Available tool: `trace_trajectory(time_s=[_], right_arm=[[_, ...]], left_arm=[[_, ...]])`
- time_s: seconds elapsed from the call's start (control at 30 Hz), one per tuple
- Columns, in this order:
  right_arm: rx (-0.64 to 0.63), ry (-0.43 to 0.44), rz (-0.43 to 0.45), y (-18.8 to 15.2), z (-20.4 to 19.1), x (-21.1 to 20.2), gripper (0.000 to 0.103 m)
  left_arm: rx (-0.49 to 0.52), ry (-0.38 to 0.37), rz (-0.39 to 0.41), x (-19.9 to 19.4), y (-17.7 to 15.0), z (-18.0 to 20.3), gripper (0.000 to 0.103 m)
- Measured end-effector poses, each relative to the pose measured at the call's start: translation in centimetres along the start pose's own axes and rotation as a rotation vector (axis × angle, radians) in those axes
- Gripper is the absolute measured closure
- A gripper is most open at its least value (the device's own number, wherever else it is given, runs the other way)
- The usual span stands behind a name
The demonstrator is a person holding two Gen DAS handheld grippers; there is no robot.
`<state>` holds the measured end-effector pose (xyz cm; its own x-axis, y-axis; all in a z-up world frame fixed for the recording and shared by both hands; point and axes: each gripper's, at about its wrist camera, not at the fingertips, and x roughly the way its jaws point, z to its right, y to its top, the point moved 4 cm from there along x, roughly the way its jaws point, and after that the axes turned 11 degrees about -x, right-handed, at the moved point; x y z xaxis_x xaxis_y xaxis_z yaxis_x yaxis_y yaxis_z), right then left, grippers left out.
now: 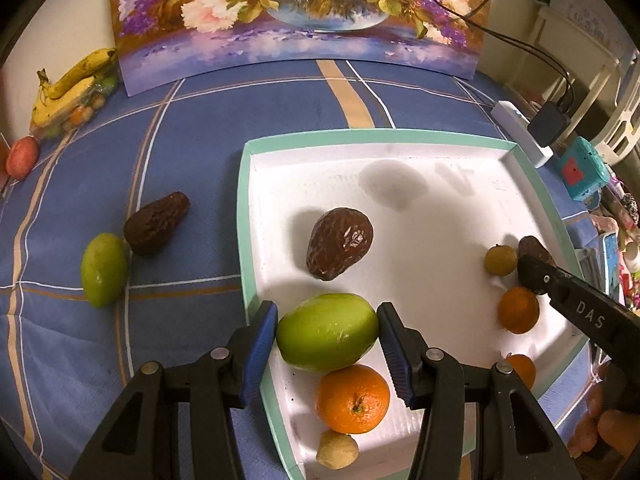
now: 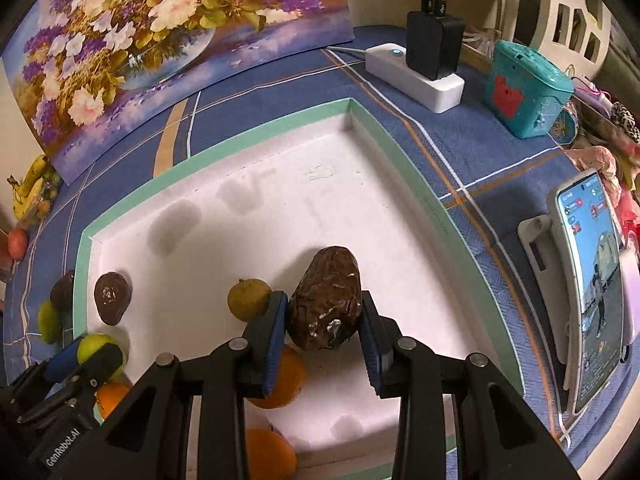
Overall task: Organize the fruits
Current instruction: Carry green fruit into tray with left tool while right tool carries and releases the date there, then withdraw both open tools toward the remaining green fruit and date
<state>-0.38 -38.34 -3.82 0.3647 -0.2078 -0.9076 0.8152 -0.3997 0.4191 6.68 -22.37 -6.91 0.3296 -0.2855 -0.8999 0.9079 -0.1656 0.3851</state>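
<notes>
A white tray with a mint rim [image 1: 400, 136] [image 2: 280, 128] lies on the blue cloth. My left gripper [image 1: 327, 334] is shut on a green mango [image 1: 327, 332] just above the tray's near left side. My right gripper [image 2: 323, 314] is shut on a dark brown avocado [image 2: 326, 308] over the tray's right part; both show in the left wrist view [image 1: 534, 254]. In the tray lie another brown avocado [image 1: 340, 248] [image 2: 112, 296], oranges [image 1: 353, 398] [image 1: 518, 309], and small yellow-green fruits [image 1: 501, 260] [image 2: 249, 297] [image 1: 337, 455].
On the cloth left of the tray lie a green mango [image 1: 104, 269] and a brown avocado [image 1: 156, 222]. Bananas [image 1: 72, 80] and a red fruit [image 1: 22, 156] sit far left. A flower painting [image 1: 300, 12], power strip [image 2: 416, 76], teal box [image 2: 524, 88] and phone [image 2: 592, 280] stand around.
</notes>
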Motion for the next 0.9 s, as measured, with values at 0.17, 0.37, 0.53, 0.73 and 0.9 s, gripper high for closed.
trace_trajectory(time_s=[0.17,0.37,0.53,0.73,0.9], right_arm=[[-0.01,-0.023,0.011,0.3,0.1,-1.1,0.067],[-0.028,-0.045,0.039,1.0,-0.4,-2.7,0.067],[-0.048,-0.05,0.062,1.2,-1.3,-4.0,0.067],[-0.101,-0.021,0.067,1.2,-3.7,-4.4,0.066],[-0.139,0.011,0.037,0.7,-6.2,-3.8,0.066]], left_arm=[[0.009,-0.01,0.001,-0.7,0.3,0.2,0.048],[0.017,-0.028,0.031,-2.7,0.7,0.2,0.048],[-0.024,-0.021,0.051,-3.9,1.4,-1.4,0.043],[-0.151,0.051,0.063,-4.4,2.4,-6.7,0.038],[-0.254,0.113,0.086,-4.8,2.6,-11.4,0.036]])
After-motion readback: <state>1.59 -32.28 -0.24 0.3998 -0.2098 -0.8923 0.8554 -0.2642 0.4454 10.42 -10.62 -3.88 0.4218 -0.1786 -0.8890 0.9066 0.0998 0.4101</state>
